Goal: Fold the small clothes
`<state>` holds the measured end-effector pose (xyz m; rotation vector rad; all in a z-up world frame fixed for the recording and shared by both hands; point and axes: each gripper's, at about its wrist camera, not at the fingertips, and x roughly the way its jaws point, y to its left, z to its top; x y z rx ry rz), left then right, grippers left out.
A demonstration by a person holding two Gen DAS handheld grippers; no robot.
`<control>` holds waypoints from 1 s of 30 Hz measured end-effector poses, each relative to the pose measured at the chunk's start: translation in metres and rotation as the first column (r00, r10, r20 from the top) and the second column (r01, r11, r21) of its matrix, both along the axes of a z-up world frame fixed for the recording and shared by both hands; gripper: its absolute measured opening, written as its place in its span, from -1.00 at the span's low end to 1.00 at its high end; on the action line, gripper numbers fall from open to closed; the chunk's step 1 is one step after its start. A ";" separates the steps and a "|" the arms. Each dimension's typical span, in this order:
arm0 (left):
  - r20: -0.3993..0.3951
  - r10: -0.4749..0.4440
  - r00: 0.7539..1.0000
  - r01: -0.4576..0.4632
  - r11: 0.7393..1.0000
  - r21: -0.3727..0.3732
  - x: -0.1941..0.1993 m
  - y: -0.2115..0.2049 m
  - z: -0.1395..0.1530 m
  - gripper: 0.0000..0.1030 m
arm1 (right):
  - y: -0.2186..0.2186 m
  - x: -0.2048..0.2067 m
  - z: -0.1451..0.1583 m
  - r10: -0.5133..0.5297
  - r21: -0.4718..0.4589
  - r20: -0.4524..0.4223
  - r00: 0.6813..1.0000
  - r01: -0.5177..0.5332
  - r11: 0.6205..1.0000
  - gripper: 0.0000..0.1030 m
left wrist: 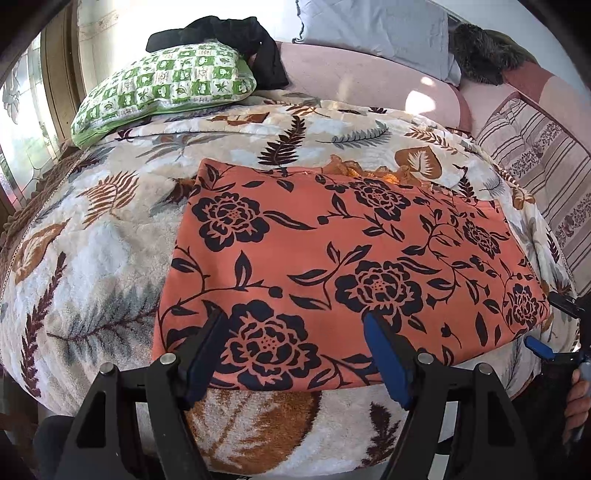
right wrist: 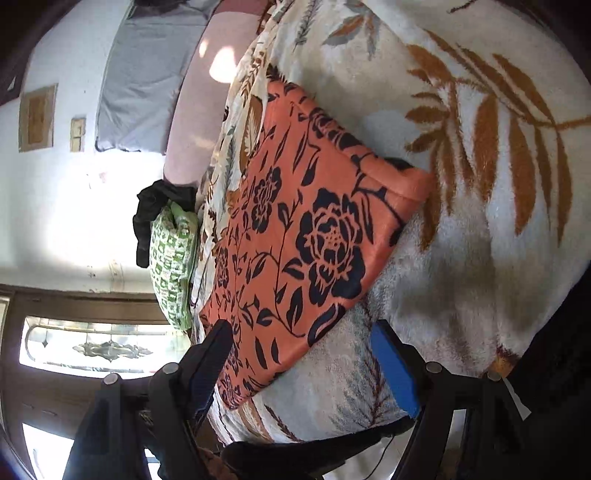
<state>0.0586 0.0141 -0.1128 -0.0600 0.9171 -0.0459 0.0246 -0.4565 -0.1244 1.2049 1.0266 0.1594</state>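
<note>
Garment: orange floral cloth lies flat on the leaf-print blanket, ready for folding.
Left gripper: fingers spread, nothing pinched; near hem lies beneath and between them.
Right gripper: fingers spread, empty, straddling the cloth's corner edge.
Surroundings: green checked pillow and black garment well beyond the fingertips.
Obstruction: none apparent.

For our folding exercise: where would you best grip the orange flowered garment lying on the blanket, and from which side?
Probably the near hem of the orange flowered garment, at its two near corners, approached from the bed's front edge. It lies flat on the blanket, and both the left gripper and right gripper are open there.
</note>
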 end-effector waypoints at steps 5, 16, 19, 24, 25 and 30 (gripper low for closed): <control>0.005 -0.035 0.999 0.035 0.999 0.011 0.015 -0.018 -0.001 0.48 | -0.026 0.017 -0.010 -0.112 0.050 -0.037 0.993 0.114 0.992 0.55; -0.034 -0.058 0.998 0.060 0.997 0.058 0.041 -0.047 -0.018 0.48 | -0.024 0.047 -0.001 -0.086 0.015 0.000 0.996 0.086 0.996 0.57; -0.042 -0.043 0.998 0.046 0.996 0.072 0.041 -0.046 -0.022 0.48 | -0.021 0.049 0.003 -0.072 -0.013 0.011 0.997 0.072 0.997 0.57; -0.052 -0.034 0.998 0.038 0.997 0.068 0.041 -0.043 -0.024 0.48 | -0.017 0.051 0.009 -0.057 -0.050 0.021 0.998 0.058 0.997 0.57; -0.047 -0.033 0.998 0.037 0.997 0.066 0.041 -0.043 -0.023 0.48 | -0.017 0.051 0.009 -0.060 -0.053 0.021 0.998 0.061 0.997 0.57; -0.044 -0.039 0.998 0.041 0.997 0.061 0.045 -0.046 -0.021 0.48 | -0.015 0.055 0.010 -0.053 -0.080 0.015 0.998 0.055 0.995 0.57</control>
